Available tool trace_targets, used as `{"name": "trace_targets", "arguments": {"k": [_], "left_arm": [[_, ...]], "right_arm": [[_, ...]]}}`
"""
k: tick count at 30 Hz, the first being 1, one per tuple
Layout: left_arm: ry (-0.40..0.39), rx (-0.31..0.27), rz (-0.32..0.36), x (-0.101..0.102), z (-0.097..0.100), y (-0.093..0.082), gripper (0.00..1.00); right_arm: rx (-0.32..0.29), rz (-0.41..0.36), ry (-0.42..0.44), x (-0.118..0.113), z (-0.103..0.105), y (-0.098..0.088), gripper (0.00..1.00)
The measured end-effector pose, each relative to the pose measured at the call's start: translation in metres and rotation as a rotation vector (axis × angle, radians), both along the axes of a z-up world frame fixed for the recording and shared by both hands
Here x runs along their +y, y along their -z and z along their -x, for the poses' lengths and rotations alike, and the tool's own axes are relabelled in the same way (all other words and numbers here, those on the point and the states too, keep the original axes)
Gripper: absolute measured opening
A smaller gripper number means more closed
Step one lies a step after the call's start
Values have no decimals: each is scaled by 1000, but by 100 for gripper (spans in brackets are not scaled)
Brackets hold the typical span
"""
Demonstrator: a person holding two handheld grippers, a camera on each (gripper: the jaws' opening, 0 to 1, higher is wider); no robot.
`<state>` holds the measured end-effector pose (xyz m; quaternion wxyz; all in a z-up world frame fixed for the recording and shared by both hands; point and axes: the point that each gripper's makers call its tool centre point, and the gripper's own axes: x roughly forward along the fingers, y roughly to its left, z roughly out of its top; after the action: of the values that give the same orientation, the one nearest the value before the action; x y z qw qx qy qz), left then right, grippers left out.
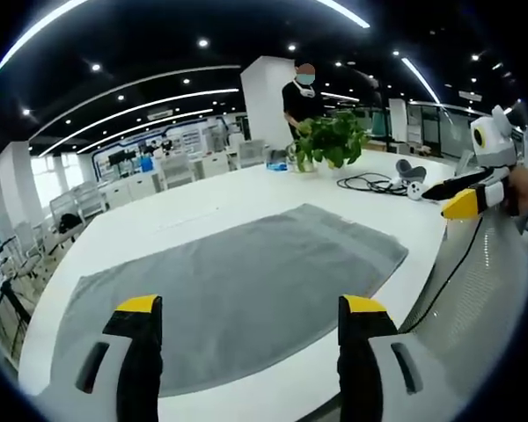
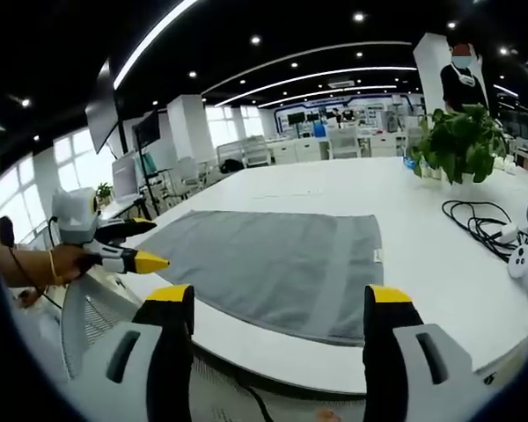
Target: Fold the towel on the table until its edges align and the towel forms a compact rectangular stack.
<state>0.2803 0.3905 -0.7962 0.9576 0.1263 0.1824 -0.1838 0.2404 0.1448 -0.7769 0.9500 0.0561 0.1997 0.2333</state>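
1. Left gripper [image 1: 246, 321] is hovering with jaws apart, holding nothing.
2. Grey towel [image 1: 238, 286] is lying flat and unfolded on the white table [image 1: 202, 207].
3. Right gripper [image 2: 277, 312] is hovering with jaws apart, near the towel's edge.
4. Potted plant [image 2: 462, 141] is standing beyond.

Right gripper view: a grey rectangular cloth towel [image 2: 268, 264] lies flat and unfolded on the white table [image 2: 422, 290], with the right gripper [image 2: 280, 303], yellow-tipped and jaws spread wide, above the table's near edge. The left gripper [image 2: 145, 251], held by a hand [image 2: 57, 264], enters at left near a towel corner. Beyond the towel stand a green leafy potted plant [image 2: 462, 141] and a coiled black cable [image 2: 480, 224].
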Motion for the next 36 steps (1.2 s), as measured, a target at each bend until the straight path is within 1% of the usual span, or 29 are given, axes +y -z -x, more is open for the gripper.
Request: {"name": "trace_targets", "arguments": {"k": [1, 2, 3, 4, 6, 7, 8, 9, 10, 11, 13, 16, 17, 19, 22, 25, 28, 30, 34, 36], "left_arm": [[-6, -2, -5, 1, 0, 0, 84], [-18, -6, -8, 3, -1, -1, 84], [-26, -7, -11, 5, -1, -1, 85], [-39, -3, -10, 7, -1, -1, 85], [-69, -7, -5, 13, -2, -2, 85], [-91, -22, 2, 17, -4, -5, 85], [-109, -41, 8, 20, -4, -9, 84], [-120, -52, 11, 22, -4, -12, 84], [-128, -63, 14, 23, -4, -14, 84], [-132, -71, 12, 24, -4, -16, 84], [-145, -83, -3, 25, -2, -18, 84], [-158, -81, -22, 25, -2, -19, 84], [-166, -80, -18, 26, -2, -19, 84], [-188, -85, 0, 29, -2, -22, 84], [-201, -89, 5, 31, -2, -23, 84], [-201, -79, -18, 30, -2, -21, 84], [-203, -61, -33, 30, -2, -17, 83], [-210, -49, -46, 31, -1, -15, 83], [-229, -52, -57, 34, -1, -17, 83], [-241, -58, -59, 37, -1, -18, 83]], "right_arm": [[-6, -9, 2, -1, -1, -2, 85], [-32, -24, 7, -3, -2, -8, 86], [-77, 1, -44, -2, -3, -16, 87], [-82, 14, -73, -2, -2, -18, 88], [-145, 89, -105, -13, -7, -26, 88], [-154, 88, -128, -16, -7, -27, 88], [-143, 70, -131, -17, -7, -26, 88], [-123, 47, -154, -17, -6, -23, 89], [-104, 40, -179, -16, -4, -19, 90], [-105, 64, -217, -16, -2, -16, 90], [-121, 104, -261, -19, -1, -15, 90], [-112, 96, -290, -22, 0, -12, 89], [-108, 93, -305, -22, -1, -9, 90], [-106, 102, -317, -28, -3, -7, 90], [-107, 103, -321, -36, -10, -4, 89], [-101, 91, -322, -40, -15, -3, 89], [-101, 97, -327, -44, -23, -4, 89], [-99, 79, -329, -44, -27, -6, 89], [-102, 80, -354, -43, -31, -3, 89], [-113, 82, -365, -45, -34, -2, 89]]}}
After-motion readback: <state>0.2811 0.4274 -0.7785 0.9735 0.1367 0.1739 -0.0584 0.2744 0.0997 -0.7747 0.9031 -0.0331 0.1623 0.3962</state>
